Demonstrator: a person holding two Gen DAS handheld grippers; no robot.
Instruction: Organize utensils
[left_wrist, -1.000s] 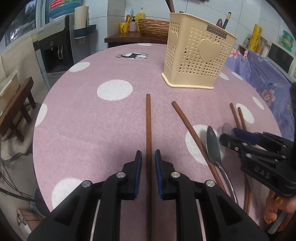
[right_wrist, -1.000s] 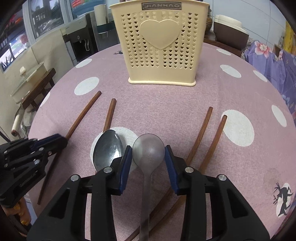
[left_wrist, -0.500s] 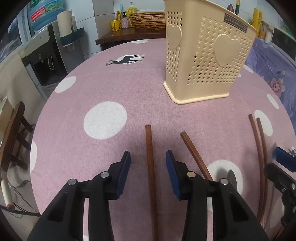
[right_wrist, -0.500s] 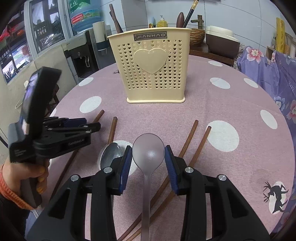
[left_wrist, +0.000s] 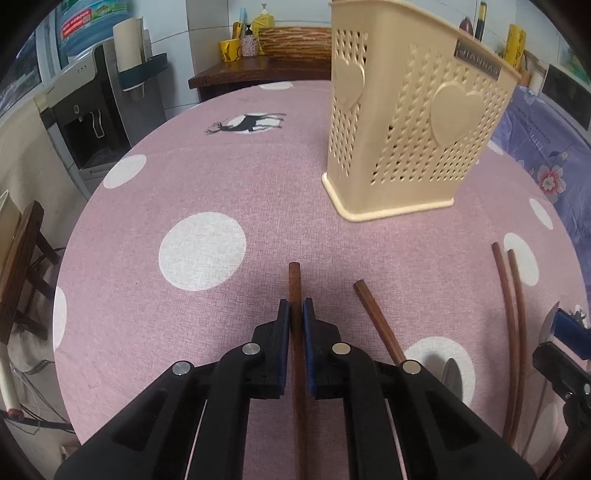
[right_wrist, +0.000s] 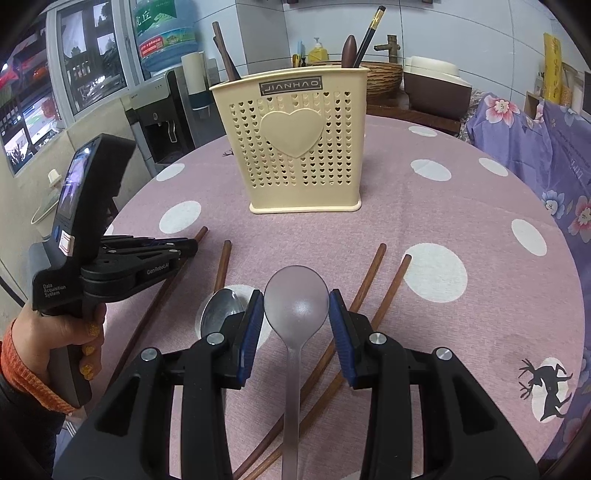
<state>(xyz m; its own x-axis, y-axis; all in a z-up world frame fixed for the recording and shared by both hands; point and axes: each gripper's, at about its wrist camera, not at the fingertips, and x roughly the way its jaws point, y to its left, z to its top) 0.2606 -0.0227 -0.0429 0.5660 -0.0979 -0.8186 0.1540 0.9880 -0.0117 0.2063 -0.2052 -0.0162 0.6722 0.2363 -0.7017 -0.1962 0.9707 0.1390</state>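
Before the cream utensil basket (left_wrist: 413, 122), the left gripper (left_wrist: 294, 314) pinches a brown chopstick (left_wrist: 295, 284) tight. Nearer that basket's front, the right gripper (right_wrist: 296, 306) clasps a grey spoon (right_wrist: 296, 295) between spread fingers (right_wrist: 251, 325).

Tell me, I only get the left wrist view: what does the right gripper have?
Observer: The right gripper has its fingers against the bowl of a matte grey spoon.
Operator: Is anything in the holder already?
Observer: Yes, dark wooden handles stick out at the left end of the holder.
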